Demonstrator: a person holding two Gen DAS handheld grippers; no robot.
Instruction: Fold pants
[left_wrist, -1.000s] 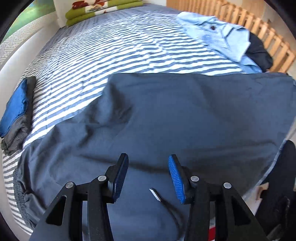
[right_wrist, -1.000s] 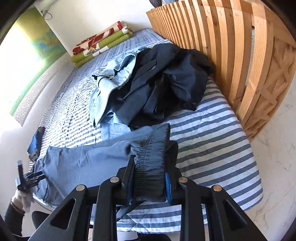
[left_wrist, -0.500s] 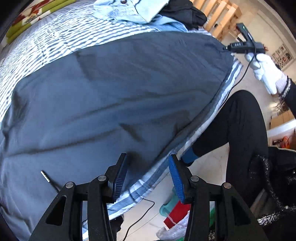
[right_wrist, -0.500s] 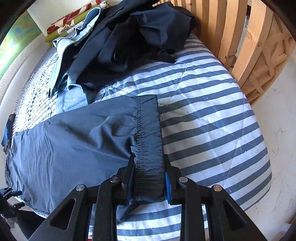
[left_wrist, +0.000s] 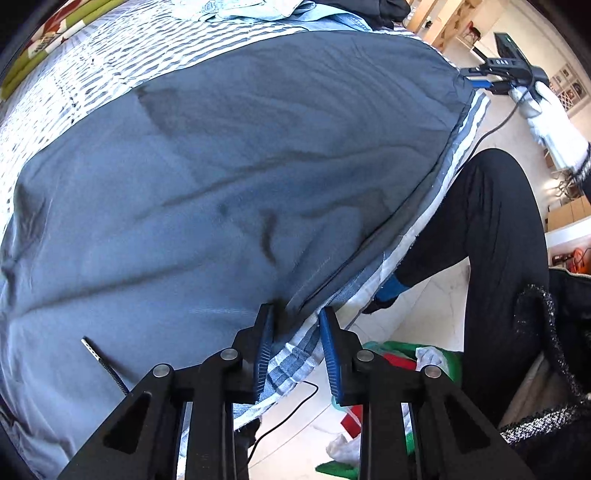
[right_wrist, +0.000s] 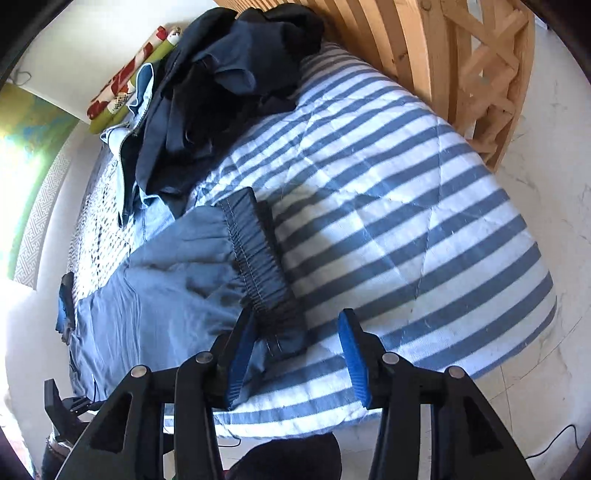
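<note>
The bed (right_wrist: 424, 206), spread with a blue-and-white striped quilt, carried everything. A wooden slatted headboard (right_wrist: 436, 48) stood at one end, with pale tiled floor (right_wrist: 546, 258) beside it. A heap of dark and light-blue clothes (right_wrist: 221, 92) lay near the headboard, and a small folded stack (right_wrist: 64, 306) sat far down the mattress.

The slate-blue pants (left_wrist: 221, 192) lay flat along the near edge of the bed, their long axis running side to side between the two hands. The elastic waistband (right_wrist: 258, 258) was at the right end and the legs stretched away to the left.

The right gripper (right_wrist: 295, 363) hung over the waistband's near corner, its fingers (right_wrist: 352, 354) opening. The cloth lay slack between them, against the left pad and clear of the right, so it seemed let go.

The left gripper (left_wrist: 295, 350) stood at the pants' near side seam, partway along the legs. Its fingers (left_wrist: 264, 347) were closing astride the pants' edge and the quilt's hem. I could not tell whether the pads were yet pressing. That seam lay straight ahead of the left fingers, so the left hand looked best placed to start the fold.
</note>
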